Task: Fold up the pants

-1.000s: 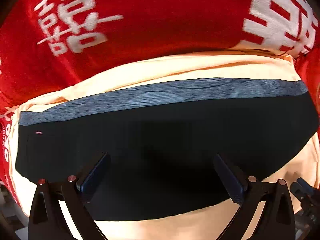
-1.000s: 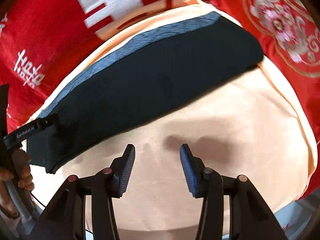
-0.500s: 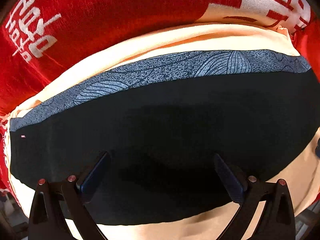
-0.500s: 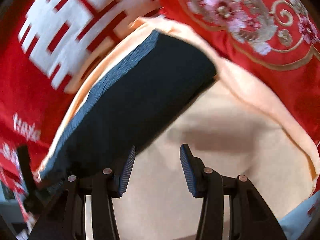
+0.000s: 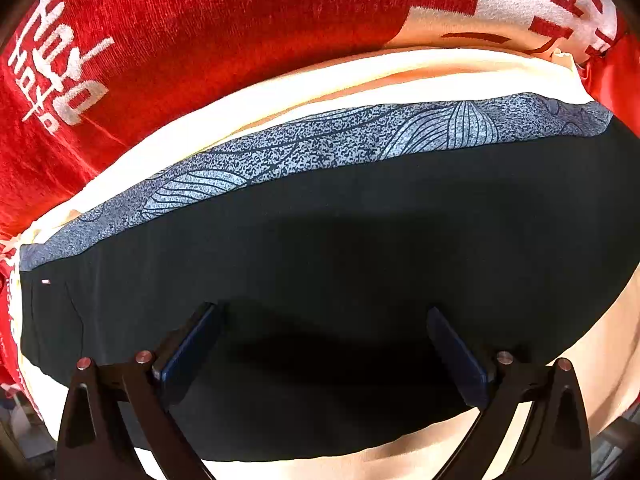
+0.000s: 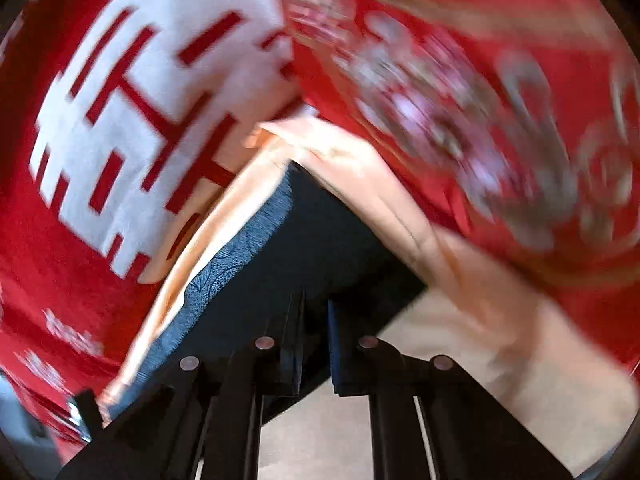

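The left claw (image 5: pixel 320 344) hangs wide open over the middle of the pants (image 5: pixel 360 264), its pads apart and gripping nothing. The right claw (image 6: pixel 314 344) is nearly closed at the right end of the pants (image 6: pixel 320 248); whether cloth is pinched between the pads I cannot tell — the view is blurred.

The pants lie as a flat dark band from left to right on a pale peach cloth (image 5: pixel 320 80), with a blue-grey patterned strip (image 5: pixel 320 148) along the far edge. Red bedding with white characters (image 5: pixel 200 20) lies beyond.

Judging by how flat it drapes, the fabric is light, thin and limp — it should sag and slide if lifted at one point. Pinching an end edge or corner with each claw, through all layers, looks safest.
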The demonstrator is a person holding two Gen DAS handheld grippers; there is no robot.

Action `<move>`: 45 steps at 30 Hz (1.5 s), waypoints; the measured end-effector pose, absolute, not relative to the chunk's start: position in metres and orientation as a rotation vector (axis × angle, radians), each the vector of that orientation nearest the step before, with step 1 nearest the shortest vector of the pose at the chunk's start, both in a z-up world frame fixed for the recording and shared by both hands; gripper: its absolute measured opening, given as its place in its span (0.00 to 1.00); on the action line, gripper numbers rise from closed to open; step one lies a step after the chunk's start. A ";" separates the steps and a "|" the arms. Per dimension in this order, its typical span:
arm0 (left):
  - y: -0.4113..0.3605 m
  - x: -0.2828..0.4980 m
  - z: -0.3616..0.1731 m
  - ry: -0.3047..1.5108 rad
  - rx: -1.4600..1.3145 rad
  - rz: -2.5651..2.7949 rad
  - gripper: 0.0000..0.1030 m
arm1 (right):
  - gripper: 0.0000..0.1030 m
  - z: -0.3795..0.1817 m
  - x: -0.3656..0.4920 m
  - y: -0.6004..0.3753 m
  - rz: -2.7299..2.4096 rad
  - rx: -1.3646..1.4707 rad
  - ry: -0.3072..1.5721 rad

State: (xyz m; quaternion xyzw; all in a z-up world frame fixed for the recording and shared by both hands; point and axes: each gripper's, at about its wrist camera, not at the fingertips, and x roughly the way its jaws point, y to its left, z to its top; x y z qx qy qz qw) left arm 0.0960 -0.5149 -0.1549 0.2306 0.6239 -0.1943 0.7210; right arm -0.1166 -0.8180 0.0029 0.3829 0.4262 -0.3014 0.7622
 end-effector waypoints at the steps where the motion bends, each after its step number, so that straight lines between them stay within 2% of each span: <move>1: -0.515 0.095 -0.155 1.380 0.506 -0.427 1.00 | 0.11 -0.001 -0.115 -0.818 -0.667 0.812 0.954; 2: -0.512 0.097 -0.157 1.383 0.504 -0.425 1.00 | 0.11 -0.008 -0.117 -0.822 -0.686 0.823 0.983; 3: -0.512 0.097 -0.157 1.387 0.502 -0.423 1.00 | 0.18 -0.016 -0.123 -0.827 -0.703 0.857 0.999; 5: -0.511 0.096 -0.158 1.395 0.498 -0.423 1.00 | 0.25 -0.027 -0.141 -0.833 -0.712 0.976 0.975; 6: -0.512 0.096 -0.158 1.395 0.497 -0.424 1.00 | 0.37 -0.027 -0.149 -0.835 -0.710 1.019 0.944; 8: -0.511 0.096 -0.159 1.386 0.498 -0.431 1.00 | 0.45 -0.023 -0.163 -0.833 -0.727 1.047 0.932; 13: -0.501 0.100 -0.165 1.377 0.510 -0.431 1.00 | 0.45 -0.032 -0.181 -0.818 -0.568 1.187 0.893; 24: -0.505 0.092 -0.168 1.358 0.514 -0.422 1.00 | 0.47 -0.060 -0.162 -0.813 -0.392 1.280 0.751; 34: -0.499 0.094 -0.168 1.392 0.463 -0.429 1.00 | 0.45 -0.068 -0.136 -0.821 -0.386 1.301 0.669; 35: -0.499 0.095 -0.168 1.394 0.467 -0.430 1.00 | 0.39 -0.069 -0.134 -0.822 -0.391 1.318 0.673; 36: -0.500 0.095 -0.166 1.393 0.477 -0.427 1.00 | 0.20 -0.071 -0.132 -0.823 -0.394 1.342 0.679; 37: -0.502 0.094 -0.162 1.390 0.486 -0.421 0.98 | 0.19 -0.074 -0.131 -0.826 -0.405 1.367 0.702; 38: -0.504 0.092 -0.158 1.388 0.481 -0.428 0.86 | 0.17 -0.075 -0.131 -0.827 -0.400 1.378 0.707; 39: -0.507 0.091 -0.151 1.389 0.465 -0.449 0.83 | 0.16 -0.073 -0.131 -0.828 -0.392 1.371 0.714; 45: -0.531 0.076 -0.120 1.265 0.379 -0.556 0.82 | 0.16 -0.037 -0.121 -0.820 -0.331 1.234 0.747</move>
